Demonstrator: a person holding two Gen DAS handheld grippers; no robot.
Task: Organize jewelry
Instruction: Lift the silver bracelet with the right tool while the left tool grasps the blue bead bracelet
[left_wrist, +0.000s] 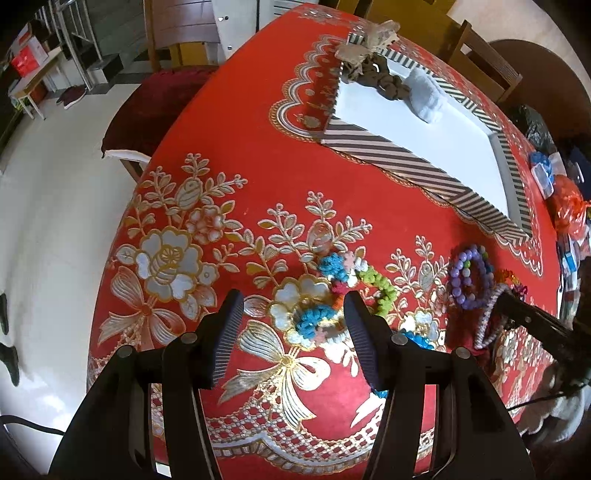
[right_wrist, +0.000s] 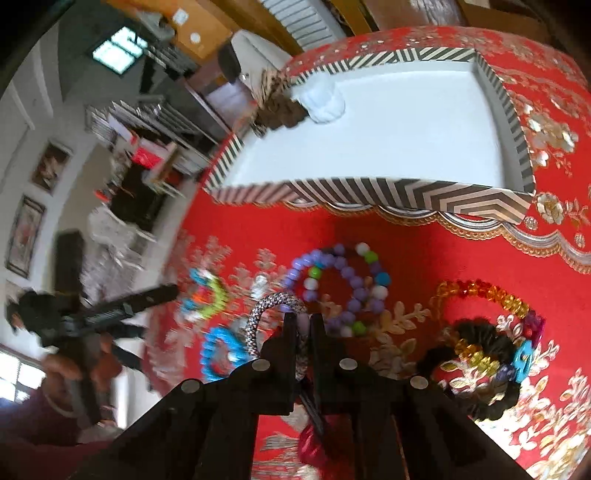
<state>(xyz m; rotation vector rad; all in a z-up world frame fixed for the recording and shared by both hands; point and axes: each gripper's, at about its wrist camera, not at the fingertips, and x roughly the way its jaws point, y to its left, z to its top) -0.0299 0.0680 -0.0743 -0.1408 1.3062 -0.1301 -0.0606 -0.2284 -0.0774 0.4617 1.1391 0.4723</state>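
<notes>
My left gripper (left_wrist: 293, 306) is open and empty, low over the red tablecloth, its fingers either side of a multicoloured crochet flower bracelet (left_wrist: 354, 284). My right gripper (right_wrist: 303, 319) is shut on a black-and-white braided cord bracelet (right_wrist: 264, 310), which also shows in the left wrist view (left_wrist: 489, 317). A purple bead bracelet (right_wrist: 340, 284) lies just beyond it. The striped tray (right_wrist: 369, 192) with a white floor holds a brown scrunchie (right_wrist: 280, 110) and a white scrunchie (right_wrist: 325, 101) in its far corner.
An orange and gold crystal bracelet (right_wrist: 484, 295), a black scrunchie (right_wrist: 480, 365) and a blue bracelet (right_wrist: 221, 350) lie on the cloth. Wooden chairs (left_wrist: 173, 40) stand at the table's far side. Clutter and an orange bag (left_wrist: 567, 206) sit at the table's right edge.
</notes>
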